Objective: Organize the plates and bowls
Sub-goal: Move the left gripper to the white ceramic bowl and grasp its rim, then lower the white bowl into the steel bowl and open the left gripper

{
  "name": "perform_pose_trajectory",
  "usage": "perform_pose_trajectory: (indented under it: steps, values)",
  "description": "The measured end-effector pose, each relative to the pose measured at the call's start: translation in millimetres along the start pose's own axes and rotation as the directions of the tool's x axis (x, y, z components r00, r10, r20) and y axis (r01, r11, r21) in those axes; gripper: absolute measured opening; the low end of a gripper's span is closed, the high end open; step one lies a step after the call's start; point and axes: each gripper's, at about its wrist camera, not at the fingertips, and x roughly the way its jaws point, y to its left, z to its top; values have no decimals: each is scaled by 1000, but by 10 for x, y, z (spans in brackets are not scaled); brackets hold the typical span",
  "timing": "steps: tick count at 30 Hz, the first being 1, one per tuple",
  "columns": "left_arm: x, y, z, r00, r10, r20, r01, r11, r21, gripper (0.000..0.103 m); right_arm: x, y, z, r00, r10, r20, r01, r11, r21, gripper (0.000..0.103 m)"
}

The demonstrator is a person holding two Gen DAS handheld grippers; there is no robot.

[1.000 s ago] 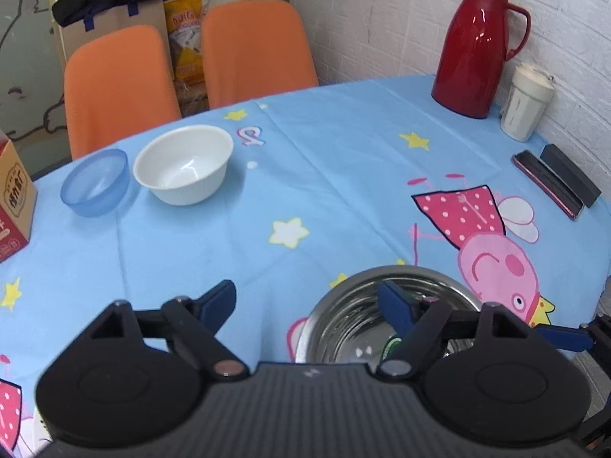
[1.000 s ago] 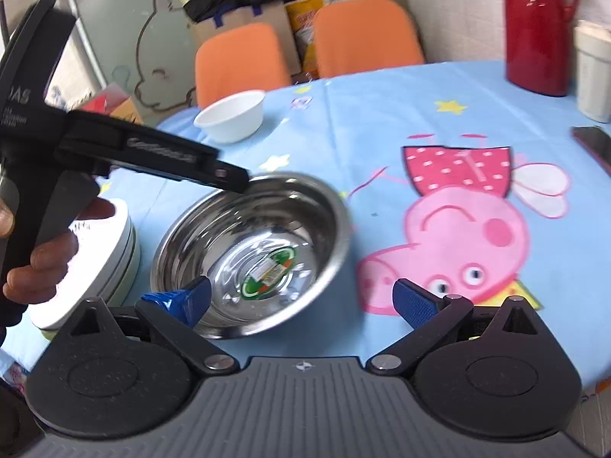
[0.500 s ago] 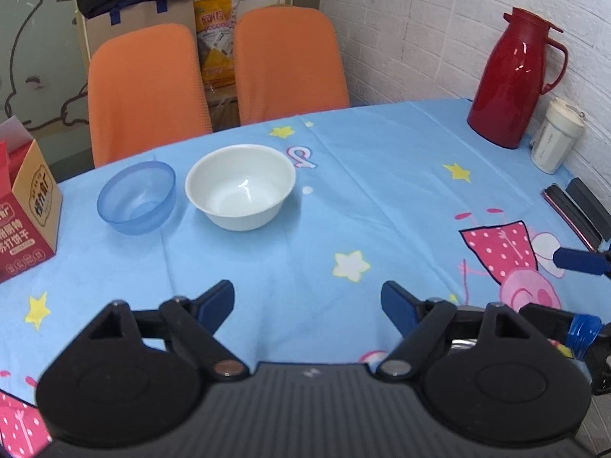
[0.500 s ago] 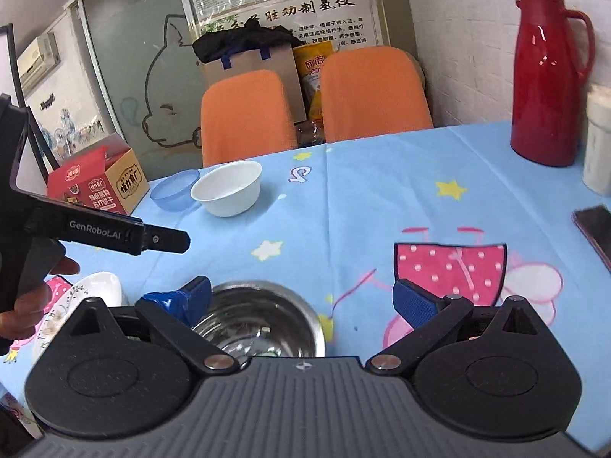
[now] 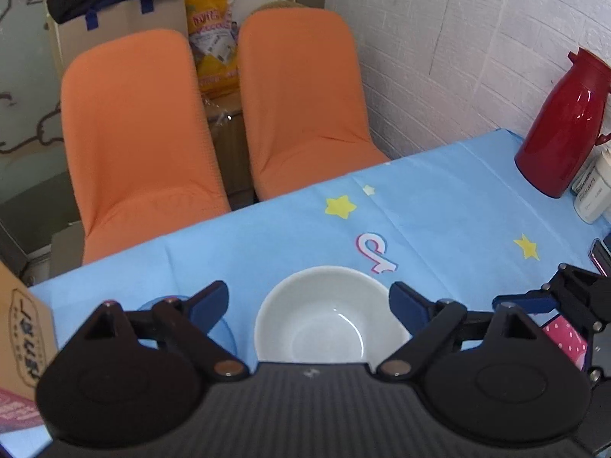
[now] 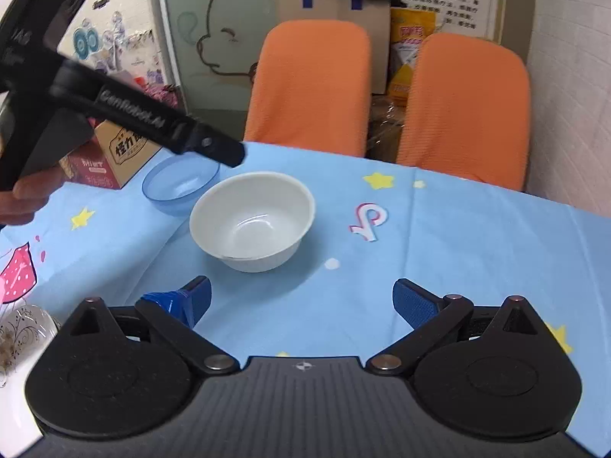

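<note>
A white bowl (image 5: 328,324) stands on the blue tablecloth, right between and below my left gripper's (image 5: 309,301) open fingers. It also shows in the right wrist view (image 6: 252,221), just ahead of my right gripper (image 6: 301,297), which is open and empty. A translucent blue bowl (image 6: 179,185) sits just left of the white bowl, partly hidden behind the left finger in the left wrist view (image 5: 225,336). The left gripper's body (image 6: 114,110) hangs above the blue bowl. A patterned white plate (image 6: 23,328) shows at the lower left edge.
A red thermos (image 5: 561,129) and a white cup (image 5: 594,194) stand at the far right by the wall. A cardboard box (image 6: 114,156) sits left of the bowls. Two orange chairs (image 5: 141,145) stand behind the table's far edge.
Both grippers have moved forward across the table, away from the steel bowl, which has left view. The white bowl now lies between the left gripper's fingers and close ahead of the right.
</note>
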Motion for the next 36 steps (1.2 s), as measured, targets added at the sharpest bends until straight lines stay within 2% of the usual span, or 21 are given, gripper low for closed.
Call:
perform_pose_trajectory:
  steps: [3, 5, 9, 13, 19, 21, 22, 24, 25, 26, 27, 30, 36]
  values:
    - [245, 52, 77, 999, -23, -30, 24, 1000, 9, 90, 219, 27, 24, 998, 36, -43, -36, 999, -1, 89]
    - [401, 63, 100, 997, -45, -61, 47, 998, 34, 90, 335, 52, 54, 998, 24, -59, -24, 1000, -7, 89]
    - [604, 91, 103, 995, -35, -96, 41, 998, 57, 90, 467, 99, 82, 996, 34, -76, -36, 999, -14, 89]
    - [706, 114, 23, 992, -41, -122, 46, 998, 37, 90, 568, 194, 135, 996, 29, -81, -32, 999, -39, 89]
    - [688, 38, -70, 994, -34, -108, 41, 997, 60, 88, 638, 277, 150, 996, 38, -84, -43, 997, -57, 89]
    - [720, 18, -106, 992, -34, -119, 42, 997, 67, 85, 664, 308, 143, 996, 32, -80, -37, 997, -69, 89]
    - [741, 13, -122, 991, -31, -127, 40, 997, 69, 78, 688, 321, 135, 997, 21, -78, -27, 996, -80, 89]
    - [786, 11, -149, 990, -22, -141, 31, 997, 65, 73, 746, 361, 102, 997, -11, -78, 2, 994, -111, 87]
    - [791, 14, -164, 990, -22, -142, 31, 998, 63, 66, 765, 378, 86, 997, -12, -73, 3, 992, -124, 87]
    - [787, 17, -179, 989, -35, -146, 45, 997, 60, 49, 760, 380, 76, 999, -5, -54, -1, 992, -122, 87]
    - [780, 23, -189, 988, -39, -150, 47, 998, 52, 47, 755, 370, 74, 999, -3, -40, -1, 993, -116, 87]
    - [740, 28, -230, 987, -57, -151, 62, 998, 28, 46, 692, 359, 123, 1000, -5, 13, 6, 994, -110, 86]
    - [501, -88, -244, 988, -96, -120, 96, 995, 1, 47, 380, 420, 113, 998, -13, 65, 20, 994, -109, 87]
